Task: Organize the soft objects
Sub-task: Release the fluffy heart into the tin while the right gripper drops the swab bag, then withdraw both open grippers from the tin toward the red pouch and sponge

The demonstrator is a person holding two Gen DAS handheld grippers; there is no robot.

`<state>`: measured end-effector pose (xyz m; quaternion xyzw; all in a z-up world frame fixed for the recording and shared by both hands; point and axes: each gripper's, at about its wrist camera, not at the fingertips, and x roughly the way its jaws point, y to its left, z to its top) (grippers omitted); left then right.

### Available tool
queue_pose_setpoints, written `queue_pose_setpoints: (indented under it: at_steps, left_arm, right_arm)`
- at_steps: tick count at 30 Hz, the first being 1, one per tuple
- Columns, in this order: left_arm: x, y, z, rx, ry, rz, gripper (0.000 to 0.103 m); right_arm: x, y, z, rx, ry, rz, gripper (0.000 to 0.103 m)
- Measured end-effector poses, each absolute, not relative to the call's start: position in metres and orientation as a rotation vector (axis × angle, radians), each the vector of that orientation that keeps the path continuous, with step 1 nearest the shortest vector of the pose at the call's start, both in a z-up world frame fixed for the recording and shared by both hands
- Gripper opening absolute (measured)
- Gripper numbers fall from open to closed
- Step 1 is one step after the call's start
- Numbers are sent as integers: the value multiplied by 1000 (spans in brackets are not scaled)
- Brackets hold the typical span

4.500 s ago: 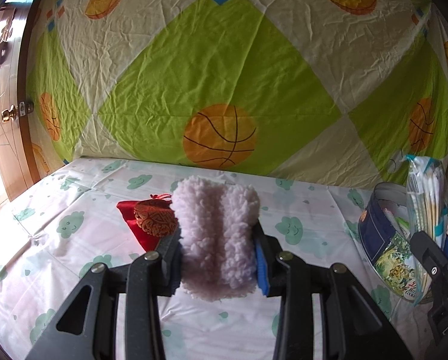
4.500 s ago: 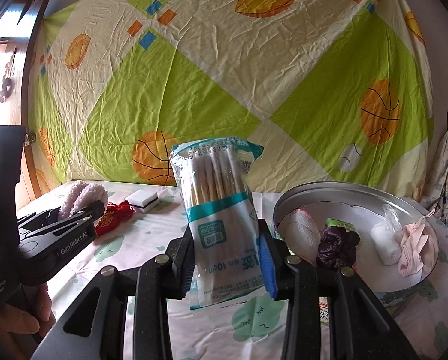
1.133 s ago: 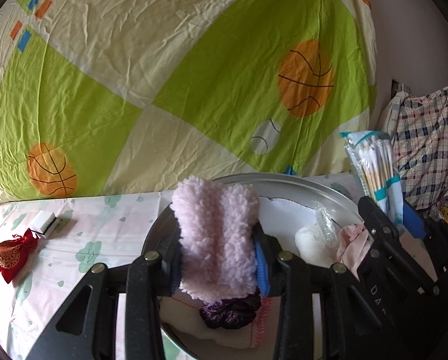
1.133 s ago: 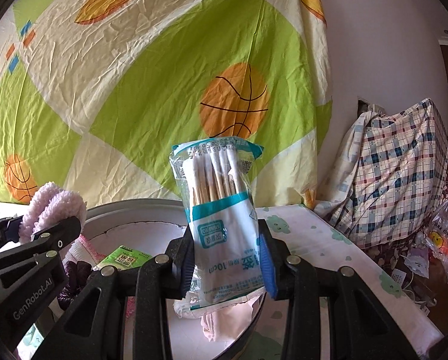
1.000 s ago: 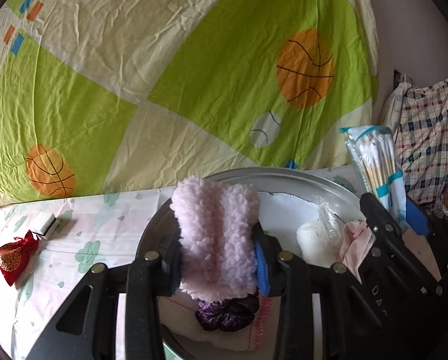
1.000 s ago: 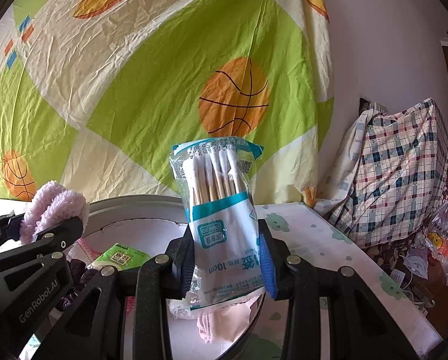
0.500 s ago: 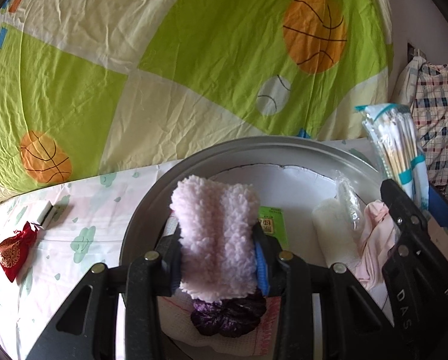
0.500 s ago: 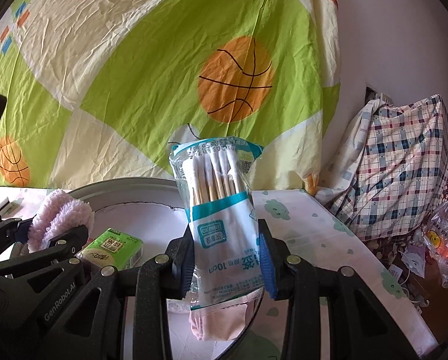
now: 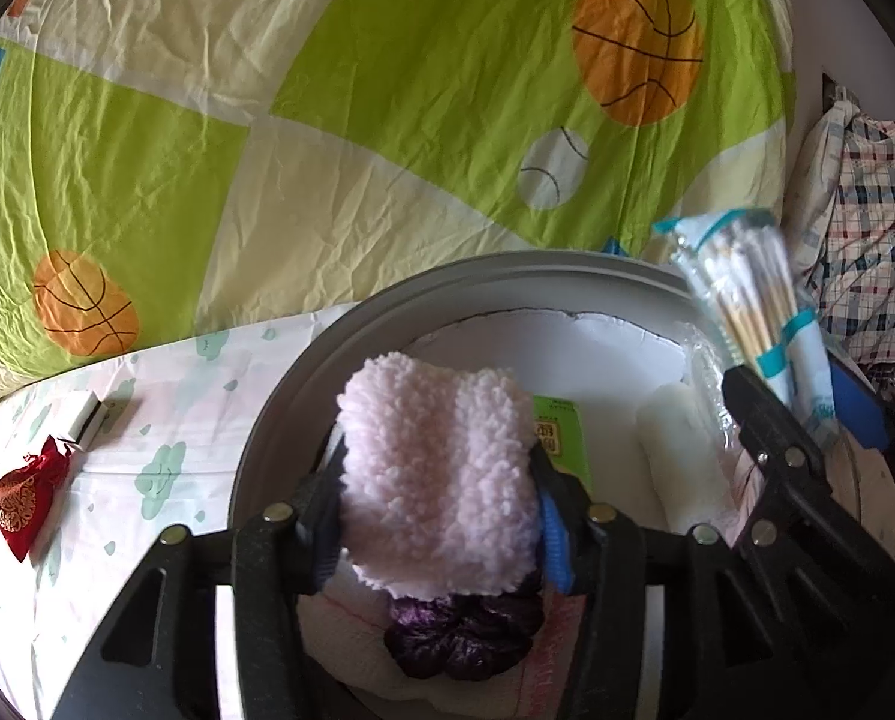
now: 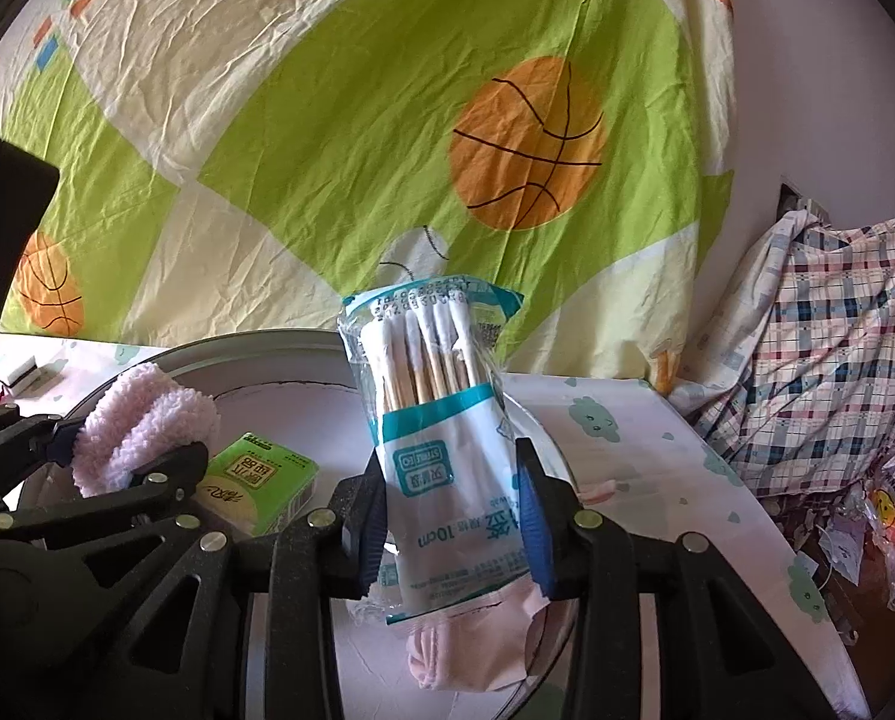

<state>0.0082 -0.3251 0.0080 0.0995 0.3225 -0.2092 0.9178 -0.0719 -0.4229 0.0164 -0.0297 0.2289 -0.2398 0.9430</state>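
The left gripper (image 9: pixel 438 531) sits at the bottom centre of its own view, its 2 fingers pinching a folded pink fleece cloth (image 9: pixel 435 474) held upright over the round metal basin (image 9: pixel 279 414). The right gripper (image 10: pixel 450 525) fills the bottom of its view the same way, clamped on a pack of cotton swabs (image 10: pixel 441 438) that stands upright between the blue pads, above the basin's right rim (image 10: pixel 531 420).

Behind everything, a green and cream sheet with basketballs (image 9: pixel 387 90) covers the upper half of both frames. A plaid bundle (image 10: pixel 819 348) lies at the right edge of the right wrist view. The basin takes up the lower middle of the left wrist view, standing on a white cloth with small green clouds (image 9: pixel 165 420).

Inside the basin lie a white rolled cloth (image 9: pixel 681 456), a pale pink garment (image 10: pixel 477 654) under the swab pack, a dark purple scrunchie (image 9: pixel 465 636) just below the fleece, and a green tissue packet (image 10: pixel 255 480) near the centre.

At the left edge of the left wrist view, on the white cloth, sit a small red pouch (image 9: pixel 21 498) and a white box (image 9: pixel 81 414) just above it.
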Motion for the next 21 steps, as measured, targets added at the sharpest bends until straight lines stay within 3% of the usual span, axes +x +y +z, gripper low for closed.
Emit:
queue_pose_setpoints:
  at_steps: [2,5,7,9,13,21]
  left_arm:
    - [9,-321,9,179,664,-430,65]
    - [10,-312,12,142,663,-430,75]
    - [7,-302,16,103,635,-430,88]
    - [3,-291,21,55,586,-431,103]
    - [-4,-279,30,-16,524,-483,103]
    - [-16,-273,36,34,463,-457,103]
  right_arm:
    - [-70,-424,15,-50,480,-468,49]
    - [-73,-432,16,-3,471,-476,67]
    - [-77,-434,18,7,444,-492,77]
    - [-84,-434,24,14,398,-505,78]
    - [-95,-436,31,56,325,-512,90]
    - [-108,-437,40,90,240,-524,90]
